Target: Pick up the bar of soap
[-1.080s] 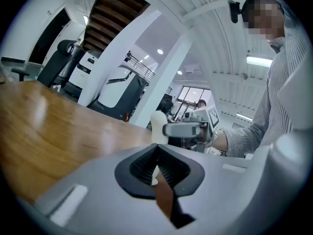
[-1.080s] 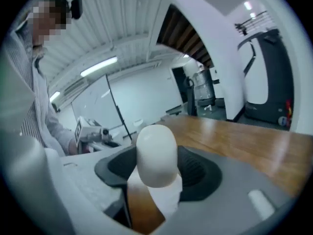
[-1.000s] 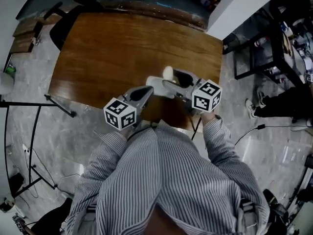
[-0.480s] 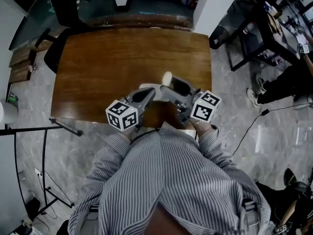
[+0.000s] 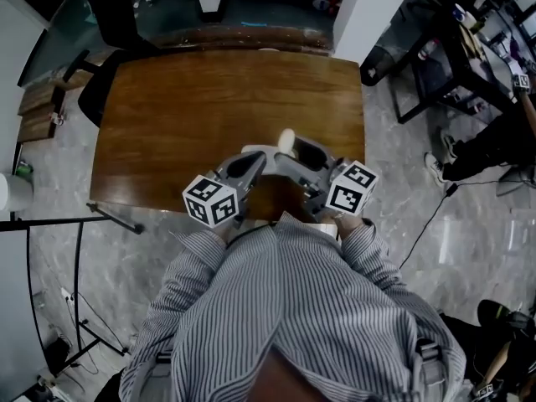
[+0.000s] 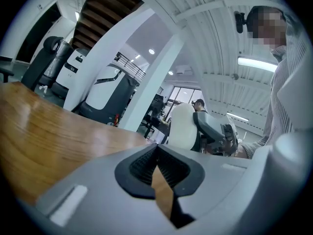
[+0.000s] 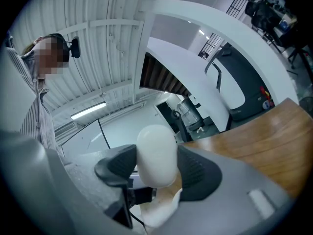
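Above near edge of wooden table [image 5: 184, 115], close in front of striped-shirt torso [image 5: 293, 308]: both grippers, tips near each other.

Noted for right gripper [image 7: 156, 166]: clamped on bar of soap [image 7: 156, 153]. White, rounded, standing on end between ribbed black pads [image 7: 194, 170], top half proud of them. Same grip legible from head view as pale oval at that gripper's tip. From left gripper view, apparently hanging clear of table top, though underside out of sight.

Noted for left gripper [image 6: 157, 153]: pinched together on nothing, only wood visible through the slit below. Idling just beside the other.

White flat thing [image 5: 251, 151] on table under the tips. Possibly a dish, too little detail to say.

Judged step: grasp made, lift under way or all but complete.

Left to do, if anything: raise straight up, well clear of the white thing, then hold. Calls for steady squeeze and no twisting. Smooth curved bar, gripped across narrow width, so likely to squirt out if squeezed unevenly or tilted. No call for left gripper; best kept out of the way.
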`<action>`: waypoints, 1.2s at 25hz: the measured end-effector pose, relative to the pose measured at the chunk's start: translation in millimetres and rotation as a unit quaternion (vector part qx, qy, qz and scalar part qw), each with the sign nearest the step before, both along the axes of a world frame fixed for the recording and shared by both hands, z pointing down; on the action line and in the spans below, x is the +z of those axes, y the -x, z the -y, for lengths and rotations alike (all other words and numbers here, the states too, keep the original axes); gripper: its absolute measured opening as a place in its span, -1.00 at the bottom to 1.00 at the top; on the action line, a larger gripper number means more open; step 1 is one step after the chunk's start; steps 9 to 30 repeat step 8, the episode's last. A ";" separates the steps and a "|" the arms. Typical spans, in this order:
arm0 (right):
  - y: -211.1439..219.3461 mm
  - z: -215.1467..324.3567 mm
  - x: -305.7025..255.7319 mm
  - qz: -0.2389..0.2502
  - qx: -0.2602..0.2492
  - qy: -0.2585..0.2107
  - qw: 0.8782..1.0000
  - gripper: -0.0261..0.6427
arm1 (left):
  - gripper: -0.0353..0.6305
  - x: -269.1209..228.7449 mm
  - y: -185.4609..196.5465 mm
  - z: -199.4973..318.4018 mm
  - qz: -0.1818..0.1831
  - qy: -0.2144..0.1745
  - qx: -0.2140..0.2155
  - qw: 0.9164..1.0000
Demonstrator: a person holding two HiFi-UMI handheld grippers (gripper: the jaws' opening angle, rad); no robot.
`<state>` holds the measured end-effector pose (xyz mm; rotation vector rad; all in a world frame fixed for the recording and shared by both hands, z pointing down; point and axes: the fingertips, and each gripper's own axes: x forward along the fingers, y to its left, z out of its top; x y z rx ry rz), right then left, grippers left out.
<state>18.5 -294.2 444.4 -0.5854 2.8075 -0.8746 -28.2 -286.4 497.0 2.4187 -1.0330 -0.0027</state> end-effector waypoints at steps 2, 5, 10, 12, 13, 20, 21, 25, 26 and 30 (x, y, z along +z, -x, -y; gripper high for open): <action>-0.2 0.4 2.7 -0.004 0.002 0.001 1.000 -0.13 | -0.88 0.3 3.0 0.3 0.001 -0.003 -0.009 1.000; -0.2 1.5 4.6 -0.009 0.007 0.001 1.000 -0.13 | -0.88 2.3 5.1 -0.8 0.000 -0.001 -0.013 1.000; -0.8 3.2 6.7 -0.014 0.012 0.001 1.000 -0.13 | -0.88 4.5 3.3 -2.5 0.000 0.003 -0.009 1.000; -0.8 3.2 6.7 -0.014 0.012 0.001 1.000 -0.13 | -0.88 4.5 3.3 -2.5 0.000 0.003 -0.009 1.000; -0.8 3.2 6.7 -0.014 0.012 0.001 1.000 -0.13 | -0.88 4.5 3.3 -2.5 0.000 0.003 -0.009 1.000; -0.8 3.2 6.7 -0.014 0.012 0.001 1.000 -0.13 | -0.88 4.5 3.3 -2.5 0.000 0.003 -0.009 1.000; -0.8 3.2 6.7 -0.014 0.012 0.001 1.000 -0.13 | -0.88 4.5 3.3 -2.5 0.000 0.003 -0.009 1.000; -0.8 3.2 6.7 -0.014 0.012 0.001 1.000 -0.13 | -0.88 4.5 3.3 -2.5 0.000 0.003 -0.009 1.000; -0.8 3.2 6.7 -0.014 0.012 0.001 1.000 -0.13 | -0.88 4.5 3.3 -2.5 0.000 0.003 -0.009 1.000; -0.8 3.2 6.7 -0.014 0.012 0.001 1.000 -0.13 | -0.88 4.5 3.3 -2.5 0.000 0.003 -0.009 1.000</action>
